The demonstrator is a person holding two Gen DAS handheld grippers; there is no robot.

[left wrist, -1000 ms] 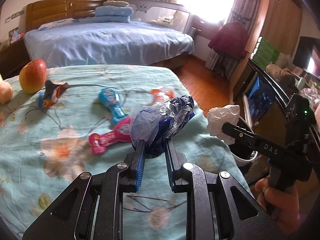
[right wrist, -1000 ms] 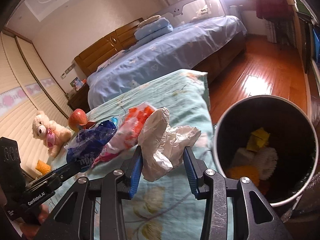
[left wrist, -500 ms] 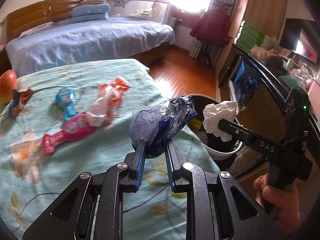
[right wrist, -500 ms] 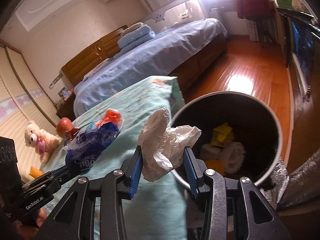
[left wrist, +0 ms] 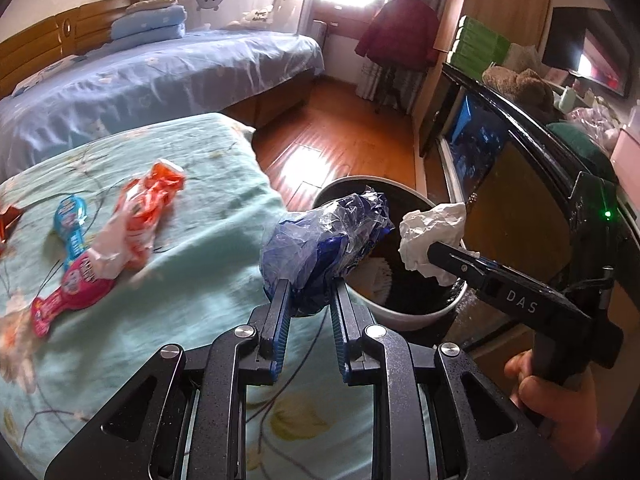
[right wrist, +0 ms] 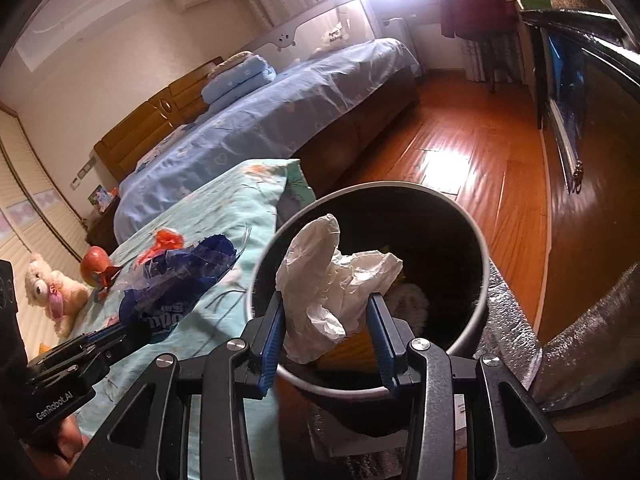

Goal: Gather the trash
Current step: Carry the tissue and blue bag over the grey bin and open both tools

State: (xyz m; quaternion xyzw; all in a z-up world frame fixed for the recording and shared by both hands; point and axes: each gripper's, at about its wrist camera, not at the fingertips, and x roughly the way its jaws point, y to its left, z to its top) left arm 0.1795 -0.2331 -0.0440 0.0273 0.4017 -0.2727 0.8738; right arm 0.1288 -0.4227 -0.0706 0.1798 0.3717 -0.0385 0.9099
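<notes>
My left gripper [left wrist: 308,292] is shut on a crumpled blue plastic wrapper [left wrist: 324,240], held at the near rim of the round dark trash bin [left wrist: 408,316]. My right gripper [right wrist: 326,312] is shut on a crumpled white paper [right wrist: 332,280], held over the bin's [right wrist: 476,240] open mouth. In the left wrist view the white paper [left wrist: 432,232] and the right gripper [left wrist: 440,252] hang over the bin's right side. In the right wrist view the blue wrapper [right wrist: 180,280] sits left of the bin, in the left gripper [right wrist: 132,326]. Yellow and white trash lies inside the bin.
The teal flowered bedspread [left wrist: 200,272] carries an orange-white wrapper [left wrist: 148,208], a pink package [left wrist: 76,284] and a blue package [left wrist: 72,220]. An apple [right wrist: 94,264] and a teddy bear [right wrist: 52,288] lie farther back. A dark cabinet [left wrist: 520,184] stands right of the bin, wooden floor [right wrist: 460,152] beyond.
Both grippers have swung right from over the bedspread to the bin, each keeping its trash. The bin now lies directly under the white paper.
</notes>
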